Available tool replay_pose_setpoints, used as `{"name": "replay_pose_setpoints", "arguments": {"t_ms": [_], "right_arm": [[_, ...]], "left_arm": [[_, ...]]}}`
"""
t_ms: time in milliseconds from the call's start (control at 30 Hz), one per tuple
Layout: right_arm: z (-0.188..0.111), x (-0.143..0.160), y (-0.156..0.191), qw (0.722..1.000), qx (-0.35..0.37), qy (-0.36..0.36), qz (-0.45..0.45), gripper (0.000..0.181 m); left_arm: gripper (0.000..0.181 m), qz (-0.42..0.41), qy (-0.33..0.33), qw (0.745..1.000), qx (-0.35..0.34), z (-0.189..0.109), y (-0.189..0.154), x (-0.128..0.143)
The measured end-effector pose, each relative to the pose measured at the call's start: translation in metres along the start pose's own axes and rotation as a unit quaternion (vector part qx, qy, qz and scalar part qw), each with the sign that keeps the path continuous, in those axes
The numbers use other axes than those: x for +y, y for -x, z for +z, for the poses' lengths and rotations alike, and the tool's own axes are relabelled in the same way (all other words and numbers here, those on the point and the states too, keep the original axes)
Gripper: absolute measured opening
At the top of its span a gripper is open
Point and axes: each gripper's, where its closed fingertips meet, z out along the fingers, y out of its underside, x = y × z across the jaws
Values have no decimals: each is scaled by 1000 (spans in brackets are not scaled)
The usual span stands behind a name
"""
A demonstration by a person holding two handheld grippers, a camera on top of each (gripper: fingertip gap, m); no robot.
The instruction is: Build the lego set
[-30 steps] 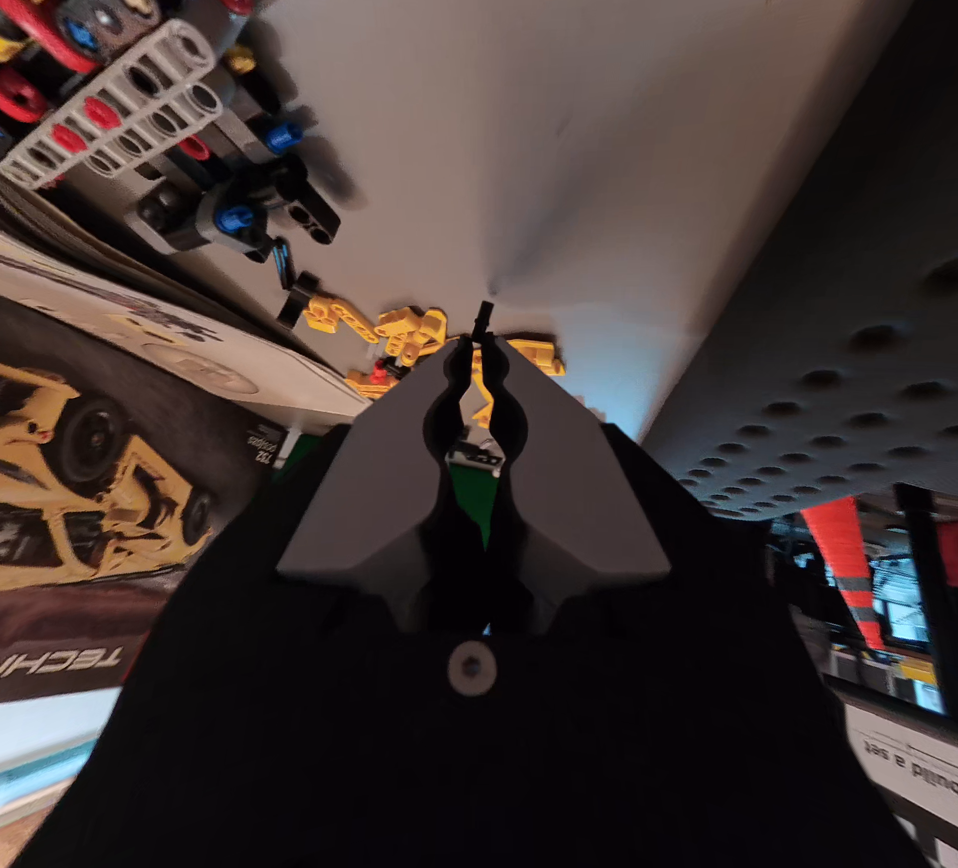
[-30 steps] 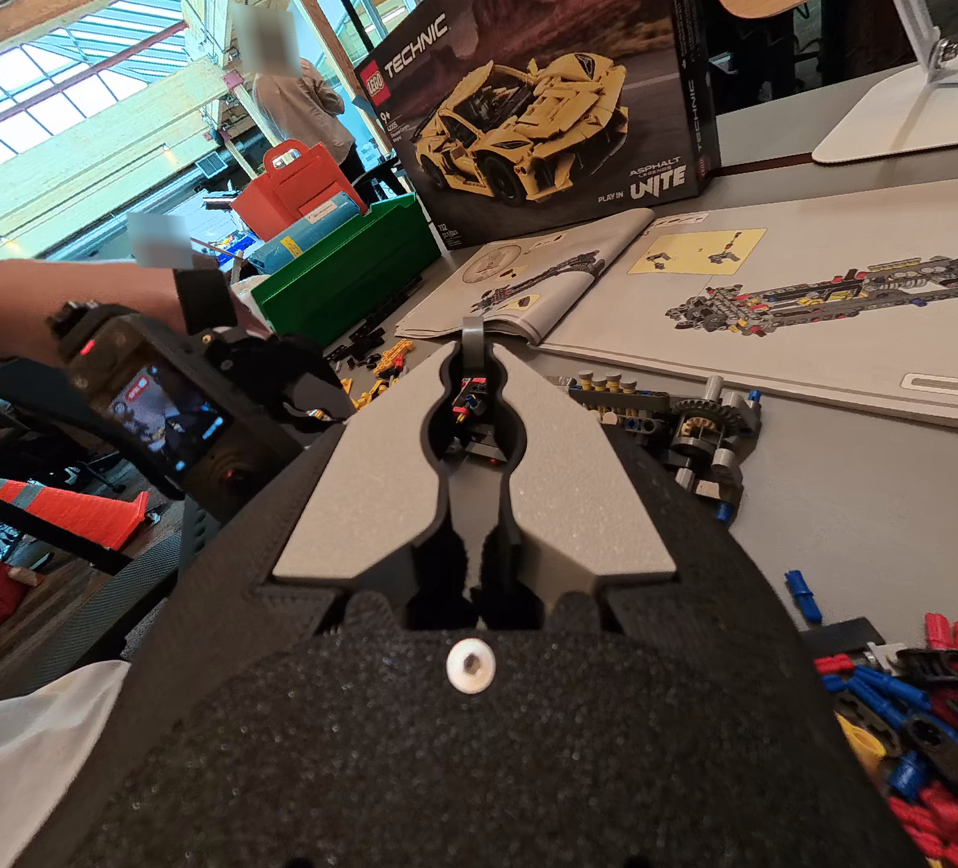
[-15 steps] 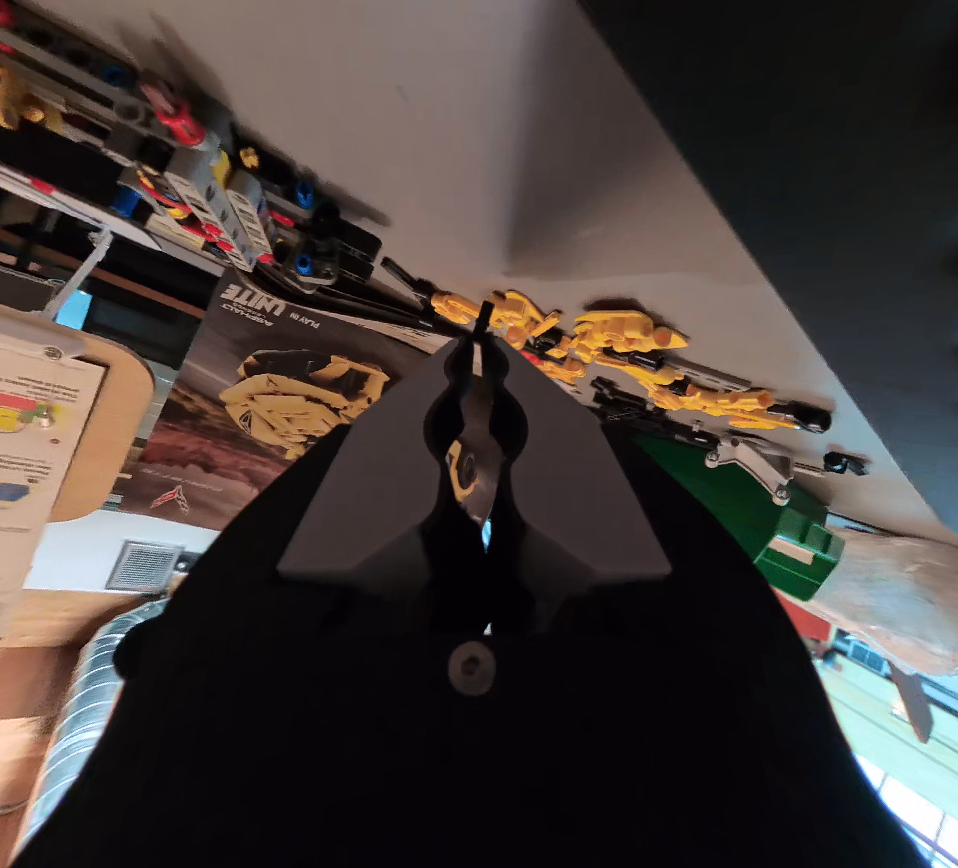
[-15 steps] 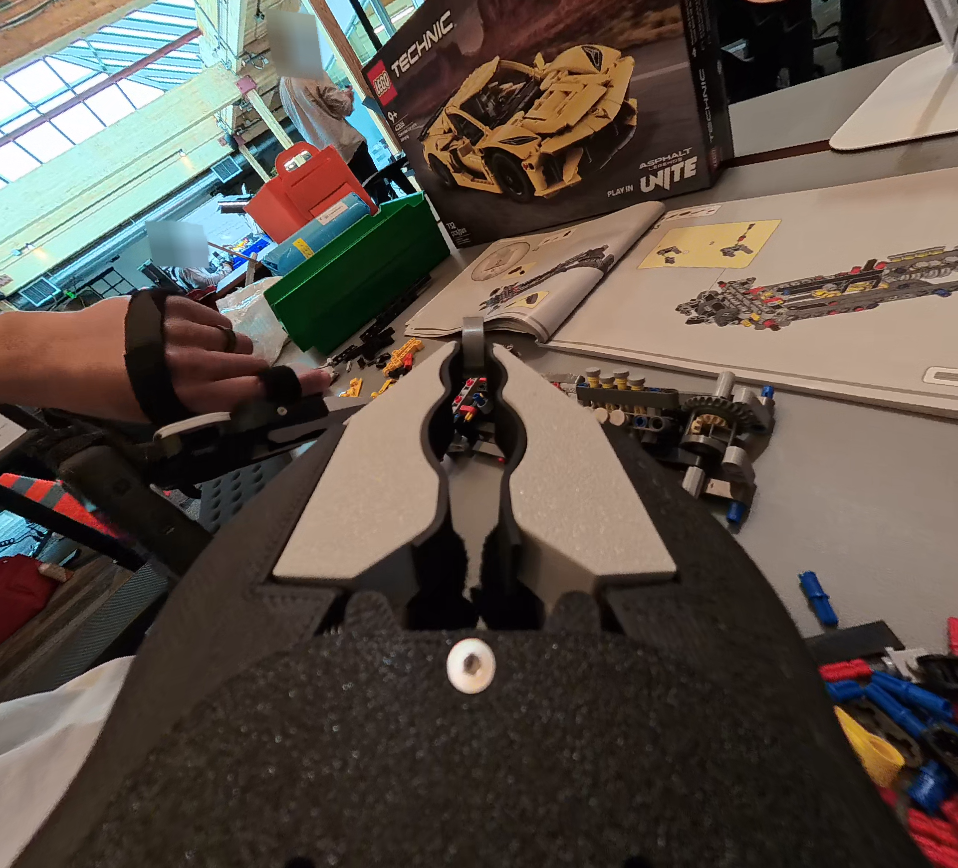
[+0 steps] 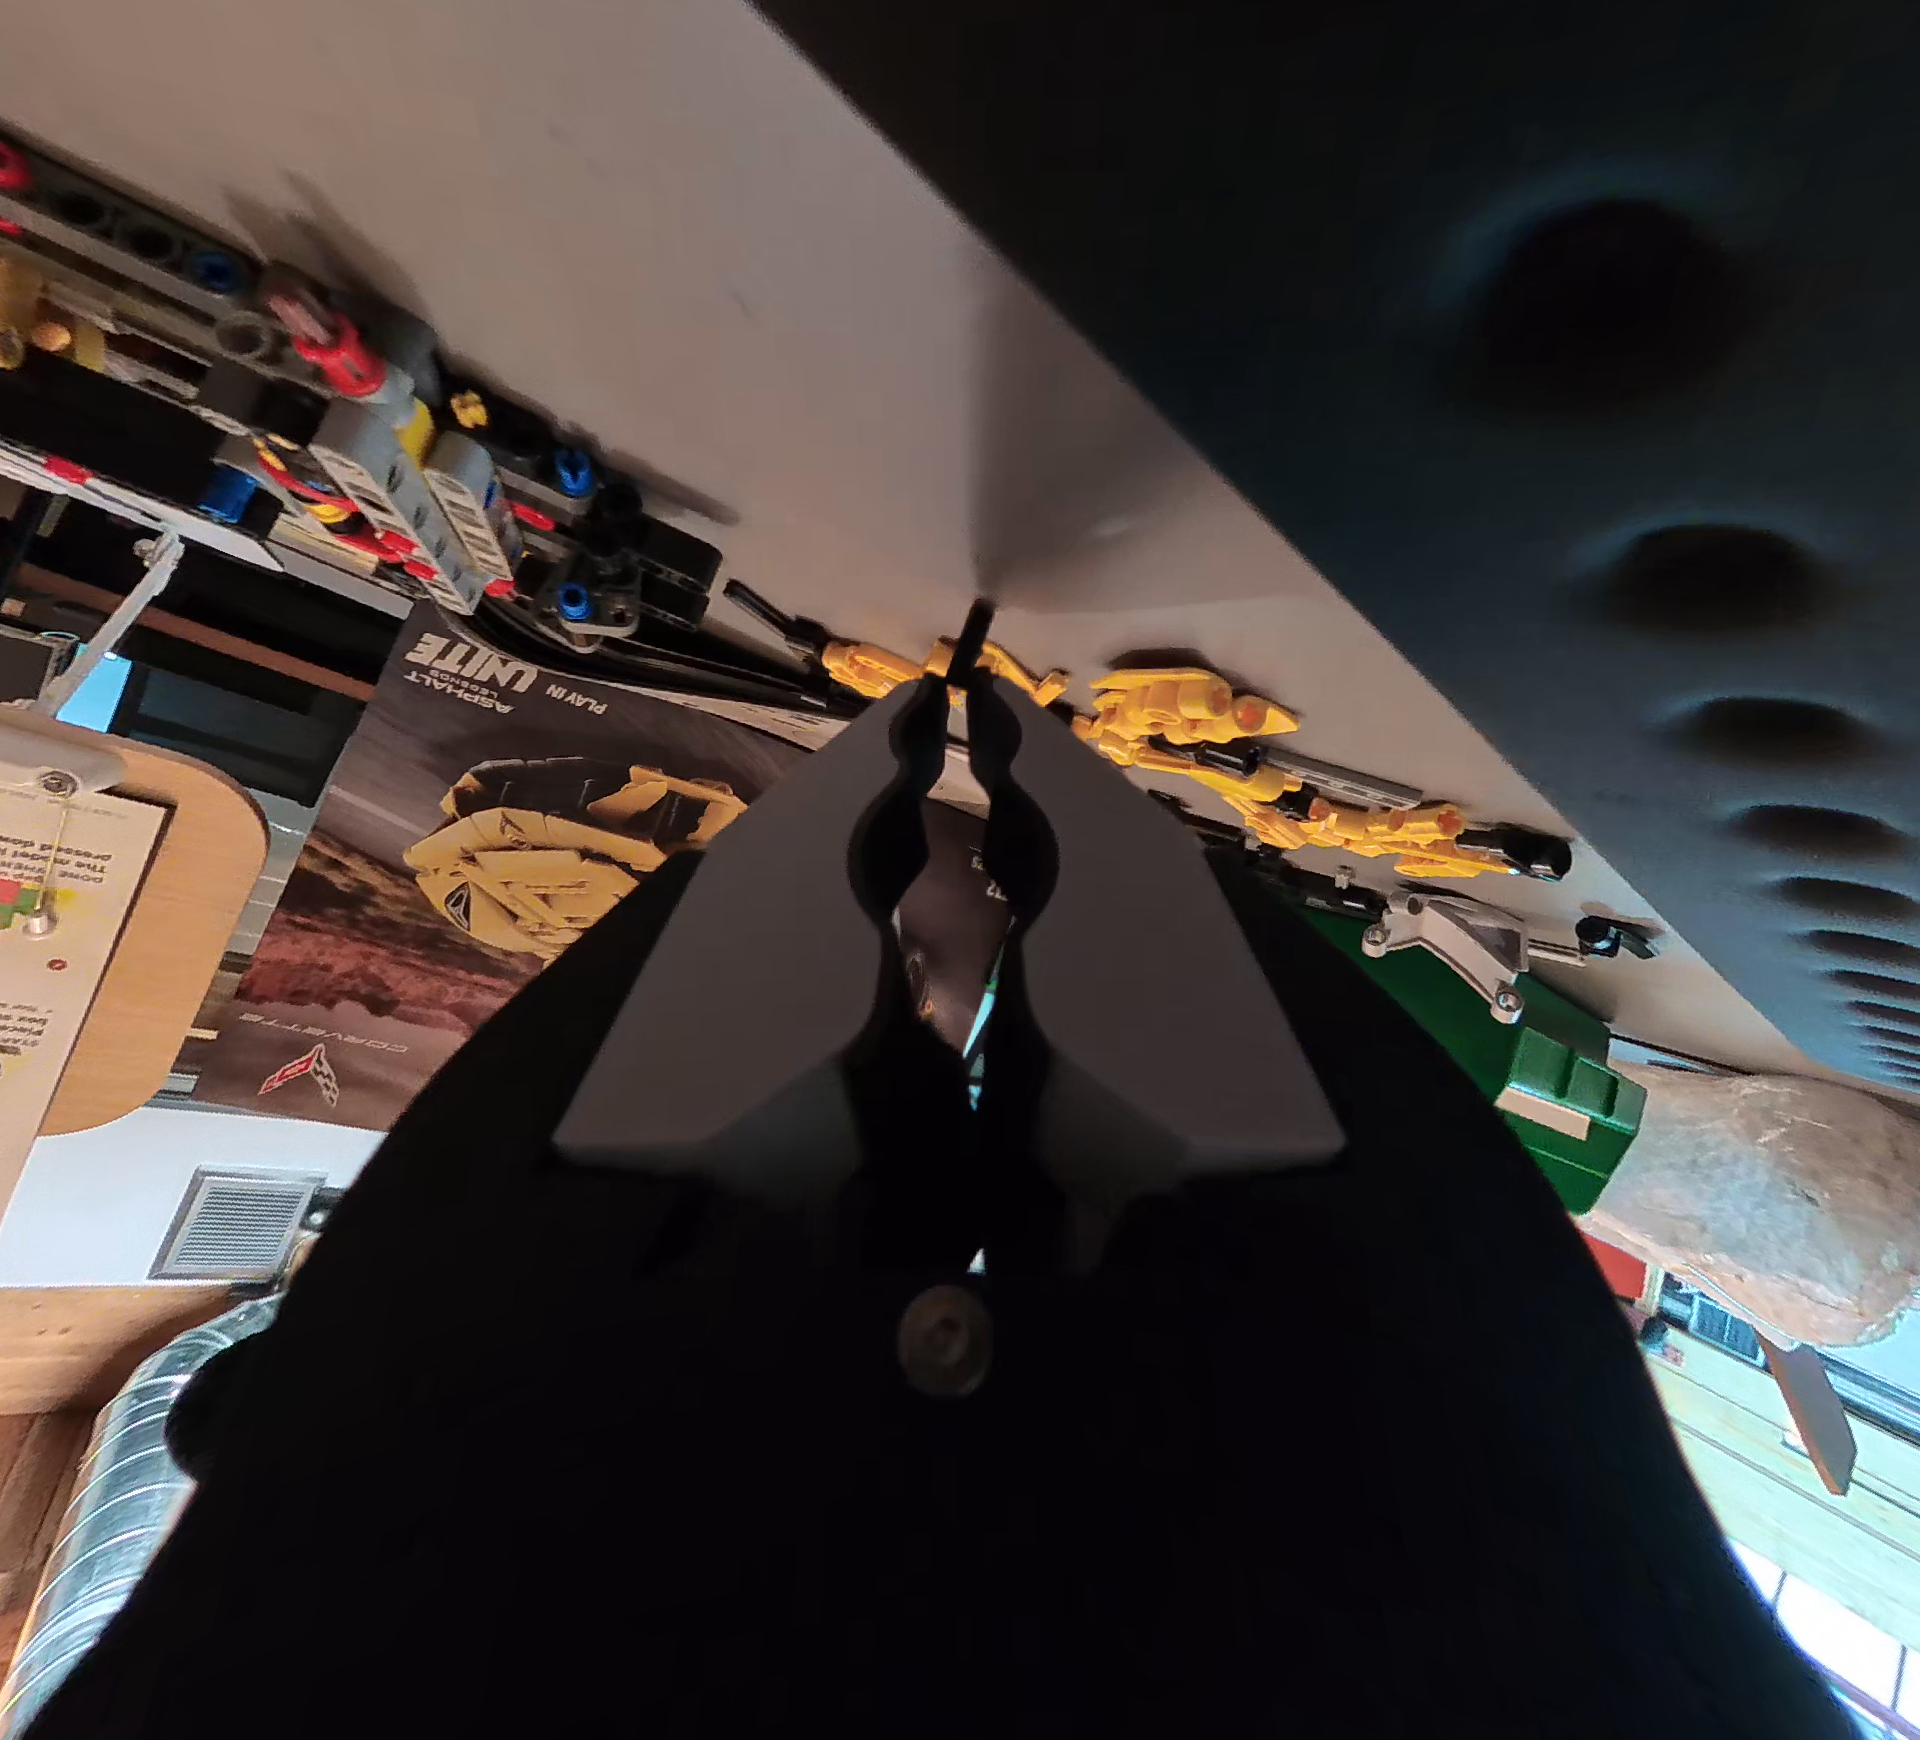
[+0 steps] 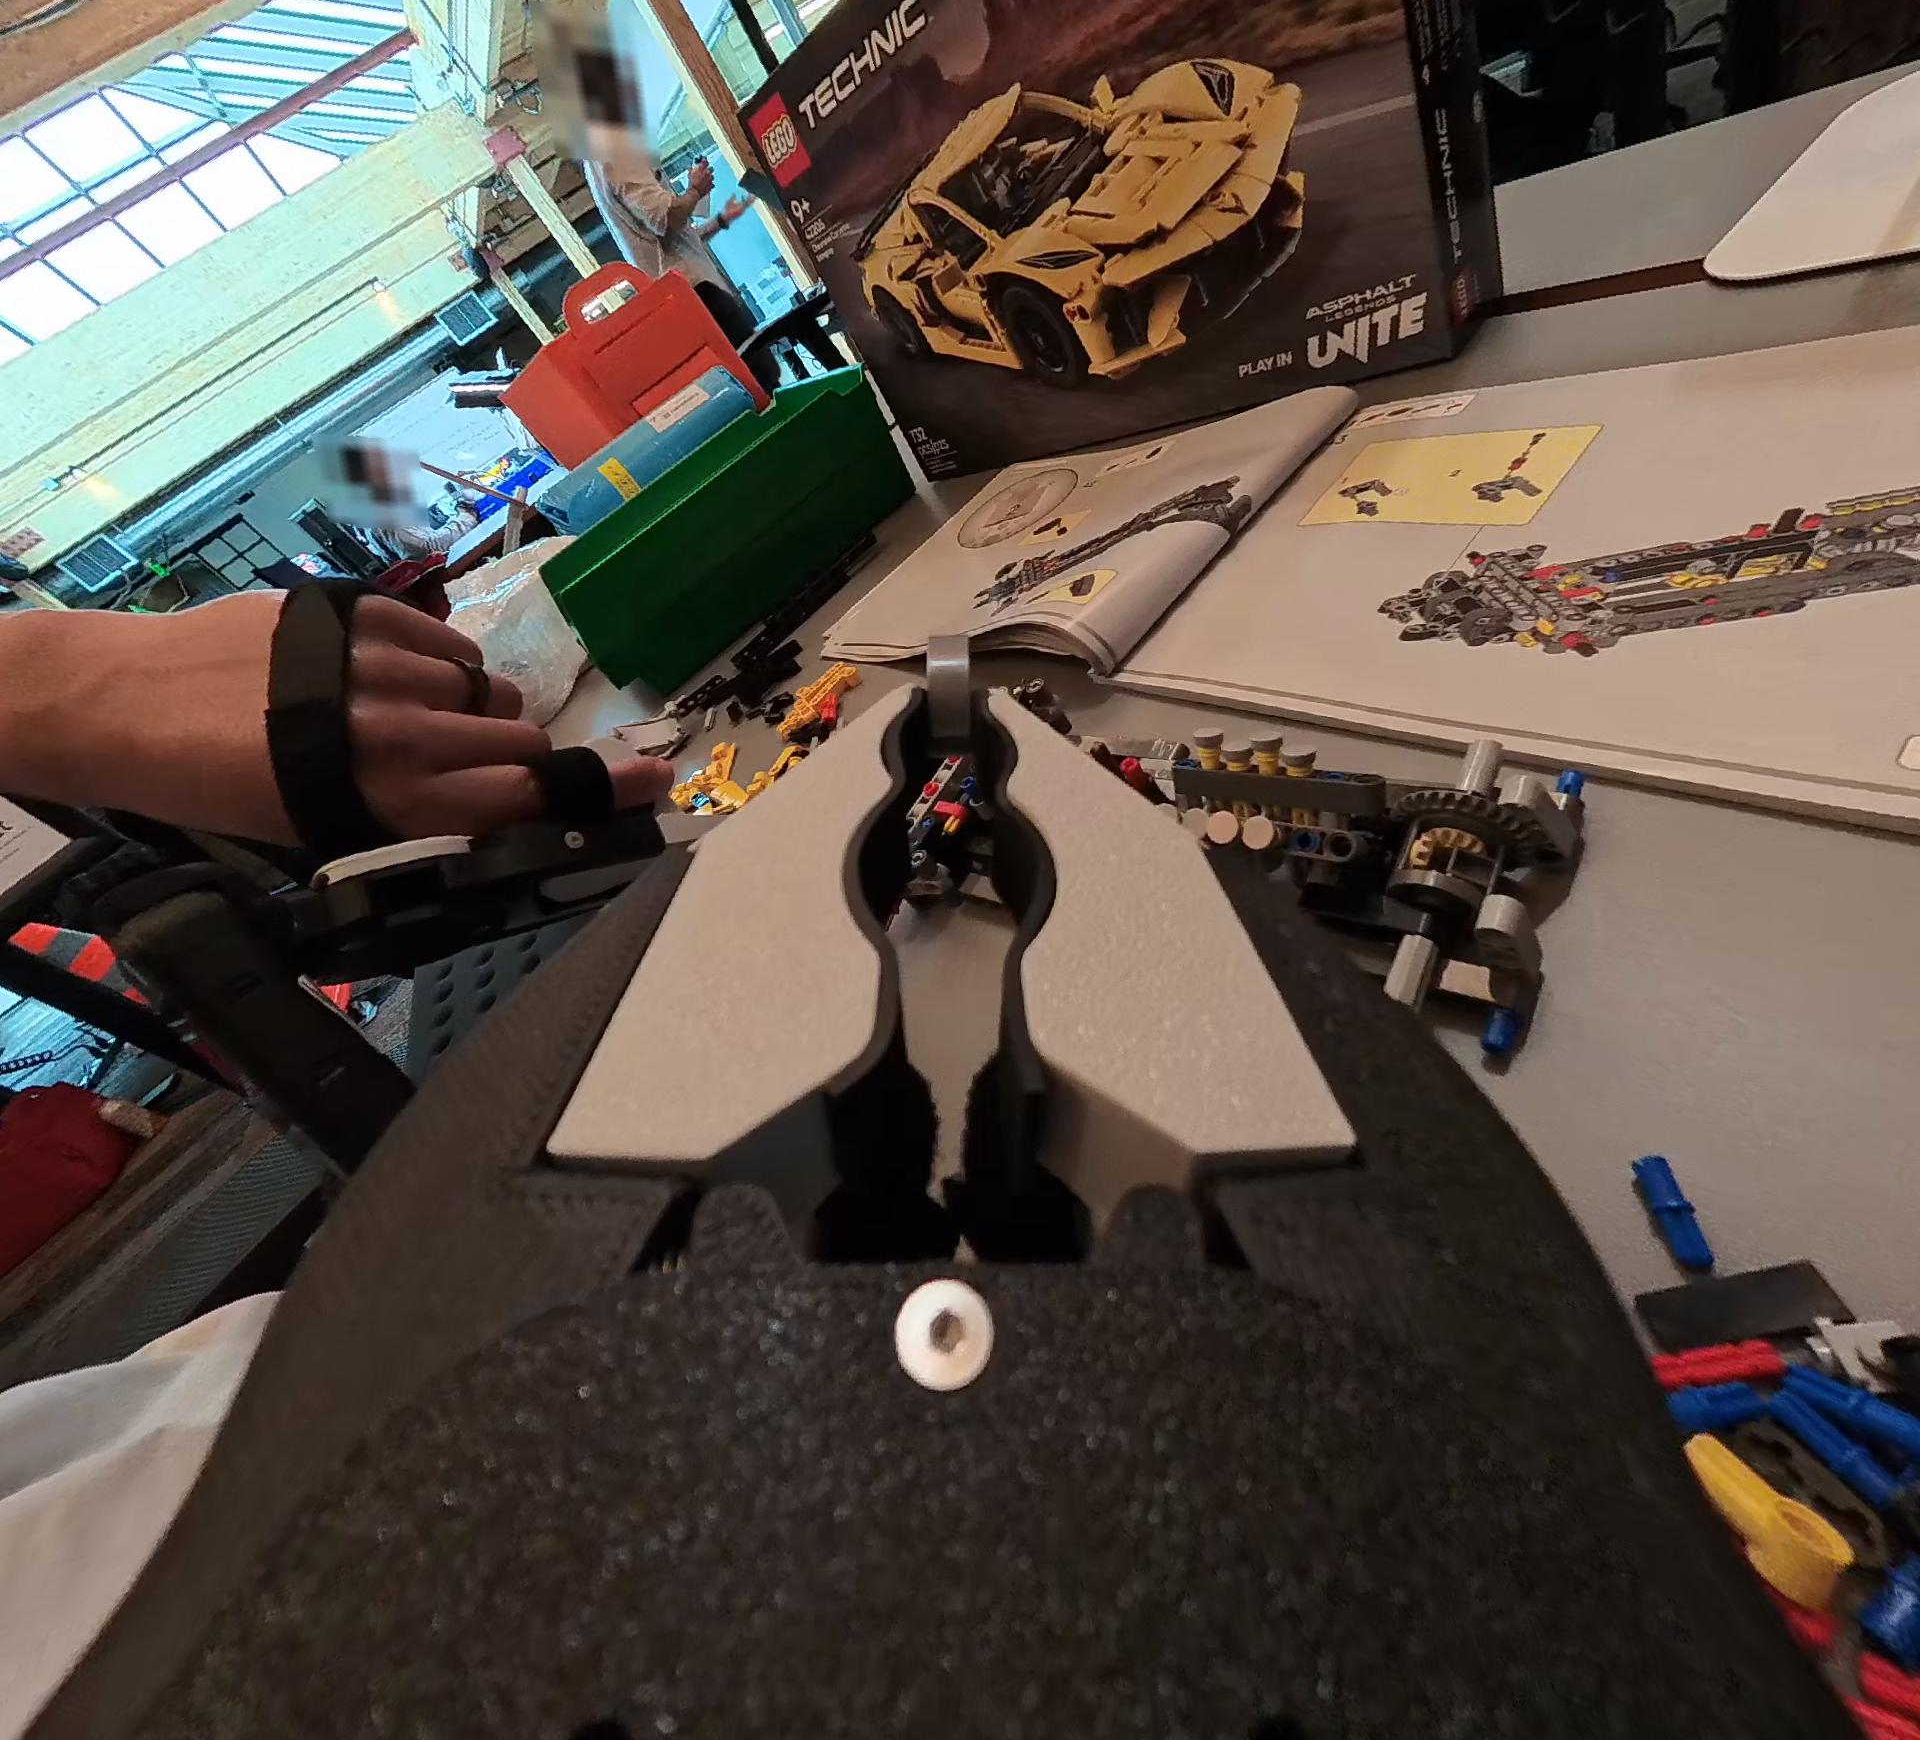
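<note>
My left gripper [image 5: 961, 693] is shut on a thin black pin [image 5: 972, 636], whose tip sticks out past the fingertips; this view is turned upside down over the grey table [image 5: 623, 132]. My right gripper [image 6: 951, 703] is shut on a small grey piece [image 6: 948, 688] held upright above the table. The part-built grey chassis [image 6: 1392, 843] with gears lies right of the right gripper; it also shows in the left wrist view [image 5: 416, 485]. Loose yellow and black parts [image 5: 1195, 724] lie just beyond the left fingertips. The left gripper's body and the hand [image 6: 416, 734] holding it show at left in the right wrist view.
The open instruction booklet [image 6: 1455, 547] lies behind the chassis. The set's box [image 6: 1122, 163] stands at the back, a green bin [image 6: 727, 537] to its left. Loose red, blue and yellow pins [image 6: 1787, 1441] lie at right. A dark perforated surface [image 5: 1558, 340] fills the left view's upper right. Left tips to right tips: about 20 cm.
The left gripper has rolled and swung, so its view turned from the chassis toward the yellow parts and box. The right gripper drifted slightly, still holding its piece.
</note>
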Motion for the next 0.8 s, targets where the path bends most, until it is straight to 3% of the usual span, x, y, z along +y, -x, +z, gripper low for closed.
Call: {"name": "replay_pose_setpoints", "arguments": {"t_ms": [33, 667, 800], "right_arm": [[0, 0, 0, 1000, 0, 0, 0, 6], [1, 2, 2, 1000, -8, 5, 6, 6], [1, 2, 2, 1000, -10, 3, 10, 6]], "left_arm": [[2, -1, -1, 1000, 1, 0, 0, 0], [8, -53, -23, 998, 22, -5, -5, -3], [9, -153, -67, 984, 67, -6, -8, 2]]}}
